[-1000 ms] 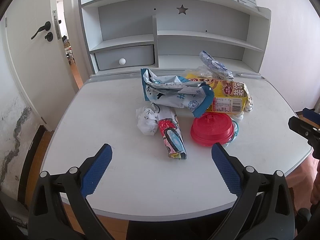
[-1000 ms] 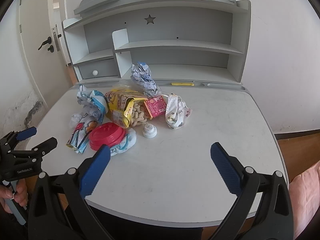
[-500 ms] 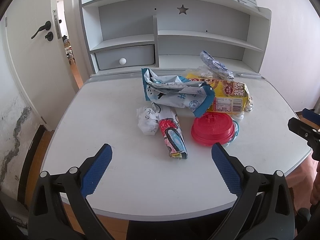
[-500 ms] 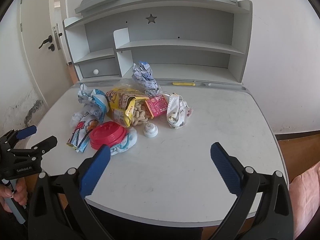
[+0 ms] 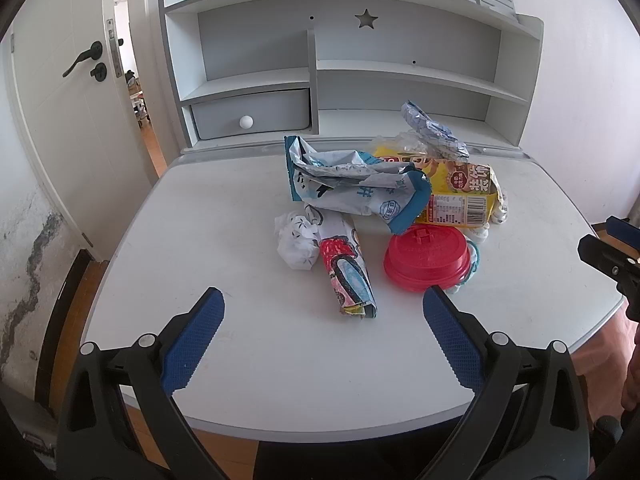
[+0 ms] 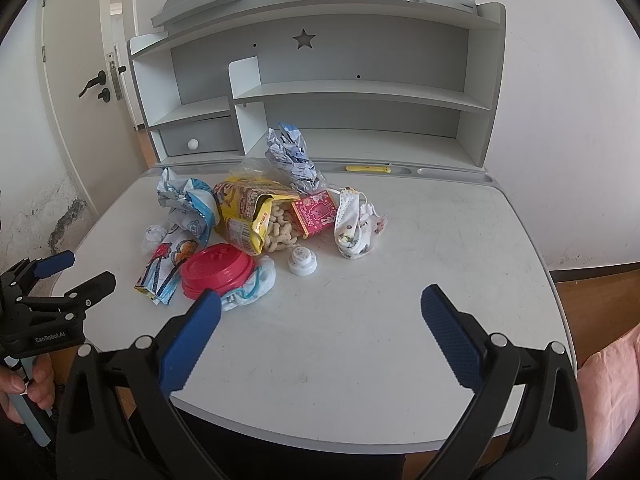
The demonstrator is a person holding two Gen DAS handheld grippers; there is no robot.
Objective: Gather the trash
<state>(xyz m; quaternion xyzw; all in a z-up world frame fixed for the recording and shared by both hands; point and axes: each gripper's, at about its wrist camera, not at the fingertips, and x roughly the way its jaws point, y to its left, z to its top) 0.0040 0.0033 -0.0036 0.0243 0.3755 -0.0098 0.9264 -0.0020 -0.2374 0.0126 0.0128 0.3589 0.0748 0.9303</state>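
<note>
A heap of trash lies mid-desk: a red lid (image 5: pixel 426 258) (image 6: pixel 217 271), a rolled cartoon wrapper (image 5: pixel 347 270), a crumpled tissue (image 5: pixel 295 238), a blue-white bag (image 5: pixel 356 186), a yellow snack bag (image 5: pixel 460 192) (image 6: pixel 244 212) spilling puffs, a pink box (image 6: pixel 314 214), a patterned mask (image 6: pixel 356 226) and a small white cap (image 6: pixel 302 261). My left gripper (image 5: pixel 322 312) is open and empty, short of the wrapper. My right gripper (image 6: pixel 320 312) is open and empty, in front of the cap.
The white desk (image 5: pixel 208 240) backs onto a grey shelf unit (image 5: pixel 360 80) with a drawer (image 5: pixel 250 114). A yellow pen (image 6: pixel 368 168) lies in the desk's rear groove. A door (image 5: pixel 60 80) stands at the left.
Both grippers have drifted very slightly toward the heap. Nothing on the desk has moved.
</note>
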